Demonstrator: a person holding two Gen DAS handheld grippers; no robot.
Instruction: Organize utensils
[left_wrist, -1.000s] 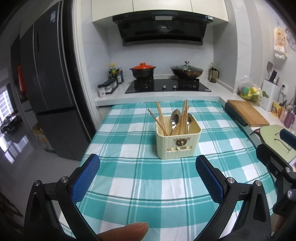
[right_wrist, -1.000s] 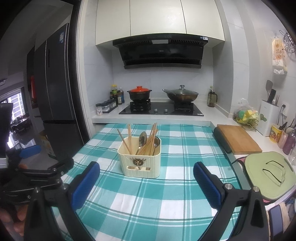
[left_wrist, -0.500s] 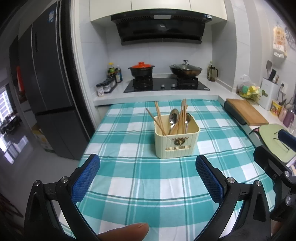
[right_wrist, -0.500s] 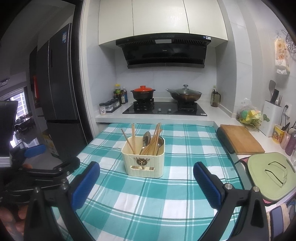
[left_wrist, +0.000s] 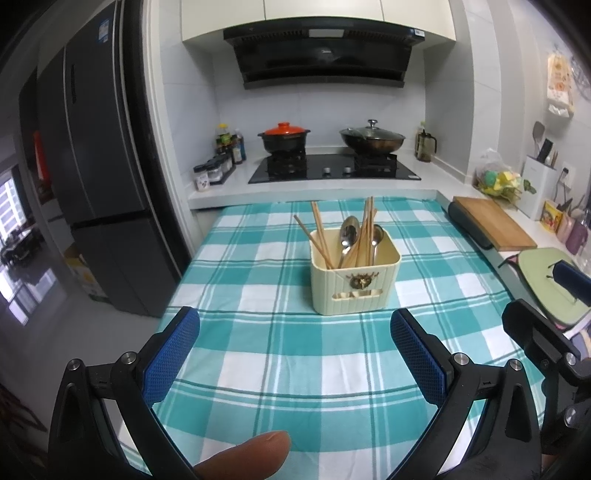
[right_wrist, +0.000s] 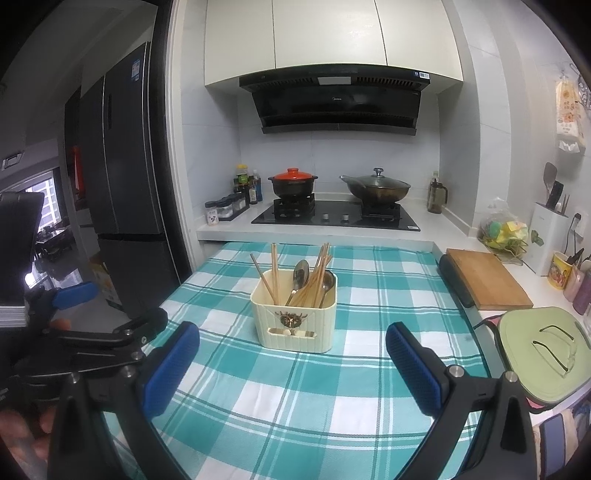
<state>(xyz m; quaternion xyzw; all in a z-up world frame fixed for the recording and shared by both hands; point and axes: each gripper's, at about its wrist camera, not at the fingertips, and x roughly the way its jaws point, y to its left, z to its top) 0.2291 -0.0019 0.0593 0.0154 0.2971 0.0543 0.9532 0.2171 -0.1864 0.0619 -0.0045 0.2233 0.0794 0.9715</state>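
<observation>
A cream utensil holder (left_wrist: 355, 286) (right_wrist: 294, 320) stands upright on the teal checked tablecloth (left_wrist: 280, 343) (right_wrist: 384, 306). Wooden chopsticks (left_wrist: 317, 236) (right_wrist: 274, 271) and metal spoons (left_wrist: 348, 232) (right_wrist: 300, 275) stick up out of it. My left gripper (left_wrist: 294, 349) hovers open over the near part of the table, well short of the holder, with nothing between its blue pads. My right gripper (right_wrist: 292, 354) is open too and holds nothing, with the holder just beyond its fingertips. Each gripper shows at the edge of the other's view.
A stove with a red-lidded pot (left_wrist: 283, 137) and a lidded wok (left_wrist: 372, 138) lies behind the table. A wooden cutting board (left_wrist: 493, 226) and a green lid (right_wrist: 541, 350) sit on the right counter. A dark fridge (left_wrist: 99, 177) stands at the left. A fingertip (left_wrist: 243, 456) shows at the bottom.
Both grippers have pulled back and risen slightly, so the holder sits a little farther away. Both stay open and the holder has not moved.
</observation>
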